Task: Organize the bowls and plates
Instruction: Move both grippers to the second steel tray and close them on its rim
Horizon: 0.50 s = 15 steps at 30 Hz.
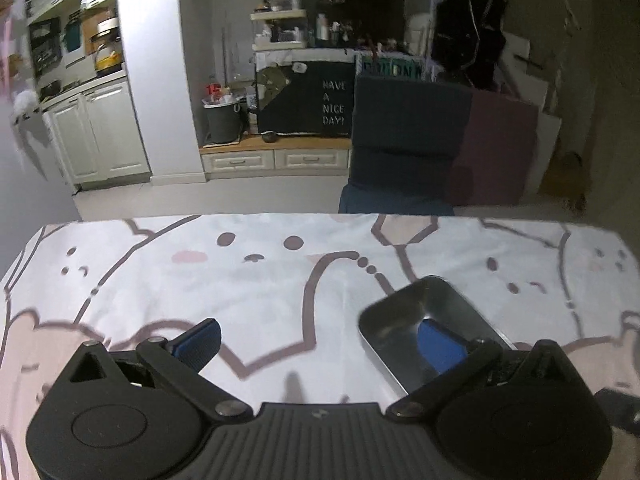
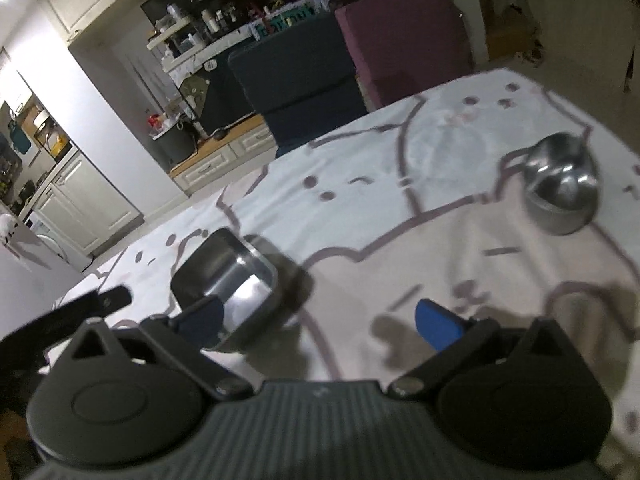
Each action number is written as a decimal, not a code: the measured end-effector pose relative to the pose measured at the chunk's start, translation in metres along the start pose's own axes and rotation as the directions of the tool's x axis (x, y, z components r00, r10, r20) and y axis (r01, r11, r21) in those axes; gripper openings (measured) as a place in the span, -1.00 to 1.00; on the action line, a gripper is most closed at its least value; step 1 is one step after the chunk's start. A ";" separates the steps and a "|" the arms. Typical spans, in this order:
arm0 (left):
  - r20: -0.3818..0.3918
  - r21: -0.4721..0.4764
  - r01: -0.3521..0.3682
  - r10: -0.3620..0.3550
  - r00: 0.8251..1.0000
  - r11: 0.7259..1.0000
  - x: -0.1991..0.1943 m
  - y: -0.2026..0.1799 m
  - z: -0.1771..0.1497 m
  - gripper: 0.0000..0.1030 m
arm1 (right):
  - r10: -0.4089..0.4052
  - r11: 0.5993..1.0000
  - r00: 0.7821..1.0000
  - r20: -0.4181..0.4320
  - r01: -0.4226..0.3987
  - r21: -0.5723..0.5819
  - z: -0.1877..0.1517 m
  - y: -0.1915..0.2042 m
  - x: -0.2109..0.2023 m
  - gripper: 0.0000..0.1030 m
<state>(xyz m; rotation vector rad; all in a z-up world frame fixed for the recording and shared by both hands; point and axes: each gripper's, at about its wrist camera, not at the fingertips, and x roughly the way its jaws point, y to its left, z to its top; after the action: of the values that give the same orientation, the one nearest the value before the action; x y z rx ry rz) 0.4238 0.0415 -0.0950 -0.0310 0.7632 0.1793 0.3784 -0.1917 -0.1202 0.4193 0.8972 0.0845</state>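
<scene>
A cartoon-bear tablecloth (image 1: pixel 280 280) covers the surface. Beyond its far edge stands a dark blue chair (image 1: pixel 408 136), a maroon block (image 1: pixel 500 148) just beside it. Behind the chair, a black "Have a nice day!" cloth (image 1: pixel 332 104) hangs near a grey bin (image 1: pixel 222 120) and white cabinets (image 1: pixel 100 132).

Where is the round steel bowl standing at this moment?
In the right wrist view, the round steel bowl stands on the cartoon tablecloth at the far right, apart from the rectangular steel tray.
</scene>
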 end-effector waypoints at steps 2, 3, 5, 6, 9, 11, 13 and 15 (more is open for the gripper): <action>-0.007 0.037 -0.018 0.018 1.000 0.999 0.017 -0.003 0.003 1.00 | -0.003 1.000 1.000 -0.023 0.003 -0.007 -0.001 0.012 0.020 1.00; -0.011 0.051 -0.016 0.017 1.000 0.999 0.025 -0.005 0.003 1.00 | -0.012 1.000 0.999 -0.033 0.012 -0.014 -0.001 0.018 0.029 1.00; -0.020 0.059 -0.003 0.004 1.000 0.998 0.036 -0.007 0.002 1.00 | -0.041 0.999 0.998 -0.049 0.040 -0.021 -0.001 0.030 0.049 1.00; -0.027 0.062 0.001 0.001 1.000 0.998 0.043 -0.009 0.000 1.00 | -0.054 0.998 0.997 -0.060 0.053 -0.020 -0.001 0.033 0.058 1.00; -0.037 0.079 -0.005 0.008 0.999 0.997 0.058 -0.015 -0.004 1.00 | -0.066 0.998 0.992 -0.110 0.065 -0.017 -0.002 0.039 0.081 1.00; -0.052 0.081 -0.018 0.022 0.998 0.997 0.067 -0.017 -0.005 1.00 | -0.096 0.995 0.988 -0.118 0.092 -0.038 -0.004 0.043 0.093 1.00; -0.056 0.087 -0.031 0.036 0.998 0.996 0.073 -0.018 -0.006 1.00 | -0.108 0.992 0.987 -0.115 0.100 -0.076 -0.007 0.049 0.100 1.00; -0.045 0.099 -0.047 0.051 0.998 0.994 0.076 -0.020 -0.006 1.00 | -0.102 0.988 0.987 -0.125 0.085 -0.130 -0.010 0.054 0.102 1.00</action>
<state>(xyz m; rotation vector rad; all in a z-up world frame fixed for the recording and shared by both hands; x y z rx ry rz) 0.4768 0.0326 -0.1525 0.0763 0.8195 0.1882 0.4402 -0.1138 -0.1798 0.2575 1.0342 0.0816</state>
